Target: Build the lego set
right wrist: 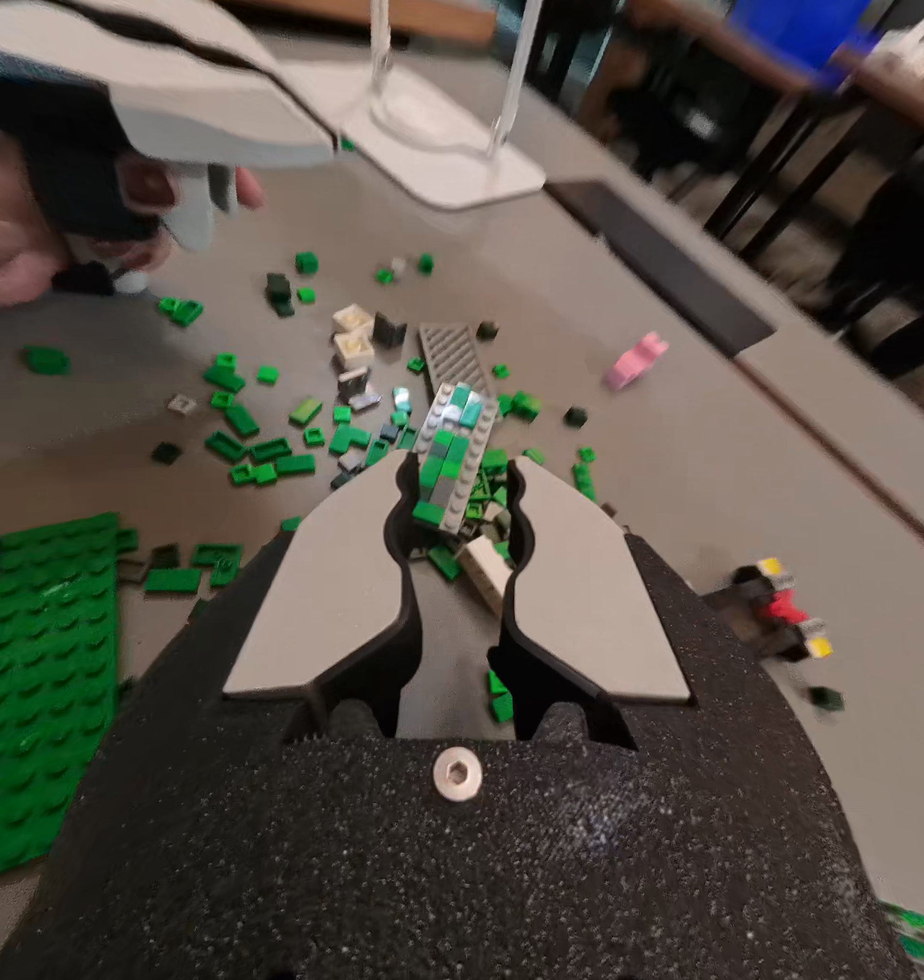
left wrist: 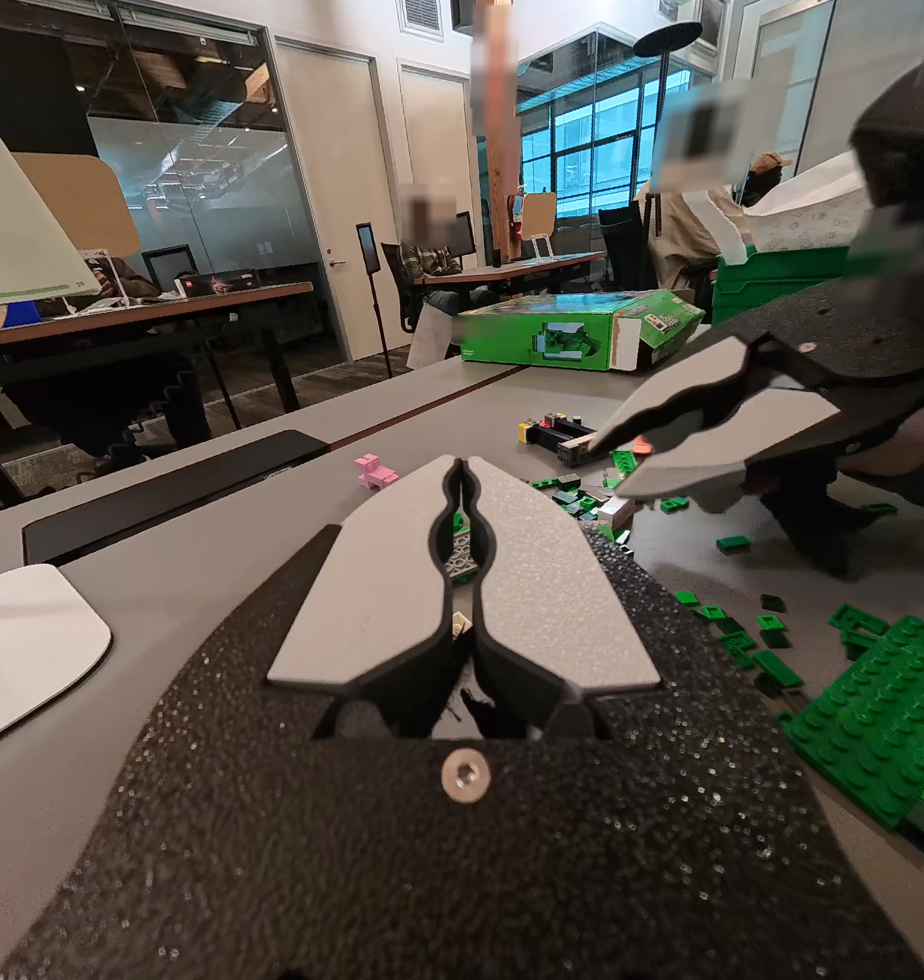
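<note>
My right gripper (right wrist: 462, 465) is open, low over a heap of loose green tiles (right wrist: 269, 451). A grey plate with green and teal tiles on it (right wrist: 451, 451) lies tilted on the heap between the fingers; I cannot tell whether either finger touches it. A second grey studded plate (right wrist: 454, 352) lies beyond. My left gripper (left wrist: 462, 466) is shut with nothing visible in it, held above the table left of the heap. It also shows in the right wrist view (right wrist: 335, 143). The right gripper shows in the left wrist view (left wrist: 608, 466).
A large green baseplate (left wrist: 873, 716) (right wrist: 46, 689) lies near the front. A pink pig figure (left wrist: 375, 472) (right wrist: 634, 360), a black build with yellow and red parts (left wrist: 555, 435) (right wrist: 783, 615), a green box (left wrist: 555, 334) and a white stand base (left wrist: 25, 636) (right wrist: 449, 159) sit on the grey table.
</note>
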Motion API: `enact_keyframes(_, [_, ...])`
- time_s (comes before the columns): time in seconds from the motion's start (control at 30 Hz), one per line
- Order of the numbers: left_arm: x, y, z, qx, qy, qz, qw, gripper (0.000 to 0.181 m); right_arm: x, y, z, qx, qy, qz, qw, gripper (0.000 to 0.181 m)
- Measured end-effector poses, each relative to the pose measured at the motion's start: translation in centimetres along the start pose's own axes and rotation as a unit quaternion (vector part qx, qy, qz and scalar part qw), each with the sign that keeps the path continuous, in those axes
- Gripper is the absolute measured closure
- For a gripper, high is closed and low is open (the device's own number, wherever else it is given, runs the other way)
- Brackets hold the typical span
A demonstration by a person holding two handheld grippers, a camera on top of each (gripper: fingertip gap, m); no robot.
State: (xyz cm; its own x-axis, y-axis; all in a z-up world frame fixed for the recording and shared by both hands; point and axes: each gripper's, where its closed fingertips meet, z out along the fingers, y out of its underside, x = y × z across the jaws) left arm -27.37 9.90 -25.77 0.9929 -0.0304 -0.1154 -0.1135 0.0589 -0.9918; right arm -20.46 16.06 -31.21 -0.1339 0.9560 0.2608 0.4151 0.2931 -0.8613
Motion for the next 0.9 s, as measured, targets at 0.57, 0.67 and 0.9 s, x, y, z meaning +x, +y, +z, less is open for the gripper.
enact_keyframes(0.57, [0.3, 0.1, 0.1, -0.003, 0.006, -0.004, 1.000, 0.181, -0.5, 1.3, 1.1, -0.043, -0.040, 0.075, 0.995, 0.152])
enact_keyframes(0.67, [0.3, 0.1, 0.1, -0.001, 0.006, -0.008, 1.000, 0.181, -1.6, 2.2, 2.0, -0.097, -0.067, 0.086, 0.989, 0.144])
enact_keyframes(0.9, [0.4, 0.2, 0.2, -0.005, 0.011, -0.012, 1.000, 0.181, -1.1, 3.4, 3.2, -0.182, -0.005, 0.024, 0.983, 0.136])
